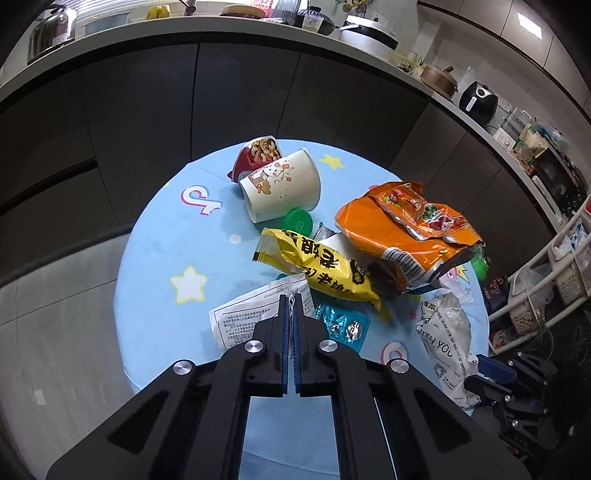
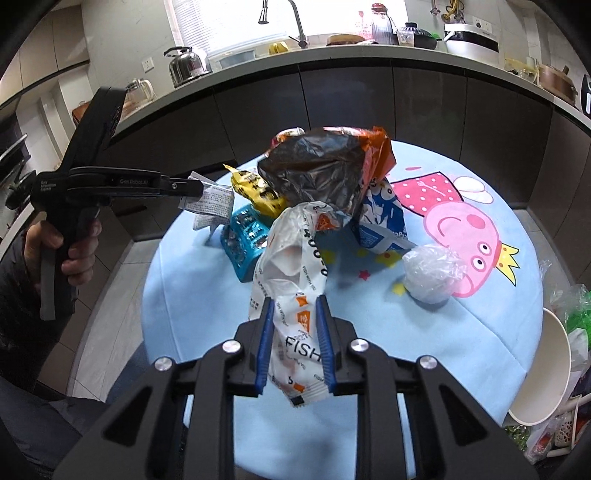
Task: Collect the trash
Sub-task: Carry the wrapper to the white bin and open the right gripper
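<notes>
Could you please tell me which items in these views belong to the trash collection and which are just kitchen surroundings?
Part of the job:
- white printed paper leaflet, pinched by the left gripper
- white crinkled plastic wrapper, between the right gripper's fingers
- orange foil snack bag
- yellow snack packet
- white paper cup

Just there:
- steel kettle
- black air fryer

A home kitchen: a curved pale tabletop [image 2: 332, 59] over dark cabinets carries a steel kettle [image 2: 184, 64], chrome tap [image 2: 297, 22] and white rice cooker [image 2: 471, 40].
</notes>
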Demonstrator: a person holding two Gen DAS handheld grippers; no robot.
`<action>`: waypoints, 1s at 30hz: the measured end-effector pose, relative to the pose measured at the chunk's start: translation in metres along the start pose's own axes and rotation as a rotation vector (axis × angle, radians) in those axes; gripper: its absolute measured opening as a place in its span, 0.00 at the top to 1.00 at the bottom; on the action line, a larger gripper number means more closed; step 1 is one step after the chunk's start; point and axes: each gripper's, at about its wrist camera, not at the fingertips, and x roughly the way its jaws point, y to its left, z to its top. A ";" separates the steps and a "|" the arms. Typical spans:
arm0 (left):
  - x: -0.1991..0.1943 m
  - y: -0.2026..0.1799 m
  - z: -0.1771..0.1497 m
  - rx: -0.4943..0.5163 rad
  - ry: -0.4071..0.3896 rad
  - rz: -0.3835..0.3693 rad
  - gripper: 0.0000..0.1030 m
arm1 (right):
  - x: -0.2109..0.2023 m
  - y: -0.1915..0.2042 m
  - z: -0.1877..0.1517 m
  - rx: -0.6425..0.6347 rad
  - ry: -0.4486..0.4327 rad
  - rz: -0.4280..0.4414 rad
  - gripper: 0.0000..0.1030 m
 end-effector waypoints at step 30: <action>0.009 -0.299 0.036 0.424 0.018 -0.552 0.99 | -0.138 -0.179 -0.074 0.433 -0.235 -0.410 0.78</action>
